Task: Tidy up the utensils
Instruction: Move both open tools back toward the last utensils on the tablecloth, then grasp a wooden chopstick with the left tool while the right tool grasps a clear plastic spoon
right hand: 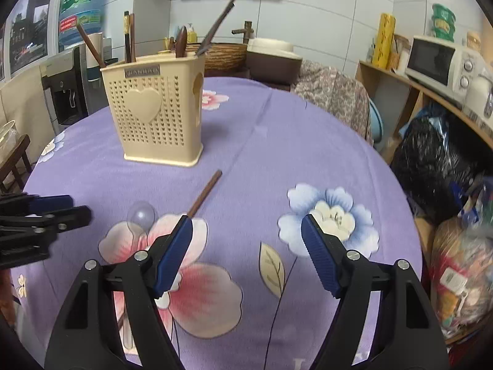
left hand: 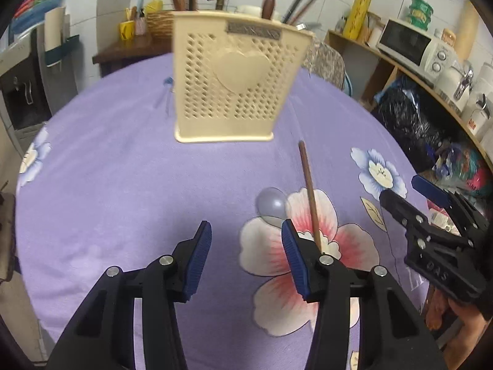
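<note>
Several utensils already stand in the holder (right hand: 160, 114). A chopstick (right hand: 205, 193) and a clear spoon (right hand: 142, 215) lie loose on the bench (right hand: 277, 154) before it. Both the left gripper (left hand: 246, 234) and right gripper (right hand: 246, 228) hang over them, fingers apart, empty.

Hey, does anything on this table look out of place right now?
Yes. A brown chopstick and a clear spoon lie loose on the purple tablecloth, in front of the cream utensil holder, where the other utensils stand upright.
</note>
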A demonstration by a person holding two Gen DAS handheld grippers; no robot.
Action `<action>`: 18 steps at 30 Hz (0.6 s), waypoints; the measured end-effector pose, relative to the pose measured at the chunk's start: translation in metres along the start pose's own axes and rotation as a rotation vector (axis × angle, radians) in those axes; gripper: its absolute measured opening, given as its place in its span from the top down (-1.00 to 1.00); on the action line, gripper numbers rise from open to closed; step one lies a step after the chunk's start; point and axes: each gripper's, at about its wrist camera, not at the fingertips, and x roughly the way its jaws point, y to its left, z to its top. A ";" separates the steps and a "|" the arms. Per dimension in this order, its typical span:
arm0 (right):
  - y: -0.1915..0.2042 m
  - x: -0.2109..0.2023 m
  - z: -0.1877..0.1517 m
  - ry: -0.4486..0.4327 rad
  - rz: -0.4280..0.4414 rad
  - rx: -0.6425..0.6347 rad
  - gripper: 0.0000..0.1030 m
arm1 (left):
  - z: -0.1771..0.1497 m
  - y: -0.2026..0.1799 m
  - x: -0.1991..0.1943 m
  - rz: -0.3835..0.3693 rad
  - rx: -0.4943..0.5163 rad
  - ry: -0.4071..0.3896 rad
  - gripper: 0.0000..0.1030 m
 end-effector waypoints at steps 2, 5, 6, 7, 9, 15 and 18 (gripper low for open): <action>-0.006 0.000 -0.006 0.008 0.003 0.024 -0.42 | 0.001 -0.014 0.013 0.005 0.022 0.021 0.07; -0.014 0.001 -0.011 0.013 0.006 0.051 -0.42 | 0.001 -0.025 0.027 0.037 0.042 0.035 0.07; -0.017 0.001 -0.011 0.012 0.009 0.058 -0.42 | 0.000 -0.025 0.029 0.039 0.041 0.041 0.07; -0.018 0.000 -0.011 0.010 0.024 0.066 -0.42 | -0.001 -0.024 0.030 0.035 0.033 0.042 0.07; -0.016 -0.002 -0.010 0.000 0.088 0.067 -0.42 | -0.001 -0.017 0.023 0.039 -0.008 0.014 0.07; 0.026 0.011 -0.002 0.035 0.310 -0.017 -0.40 | -0.003 0.016 -0.007 0.178 -0.061 -0.068 -0.07; 0.065 0.023 0.002 0.057 0.335 -0.118 -0.37 | -0.005 0.028 -0.020 0.224 -0.074 -0.099 -0.15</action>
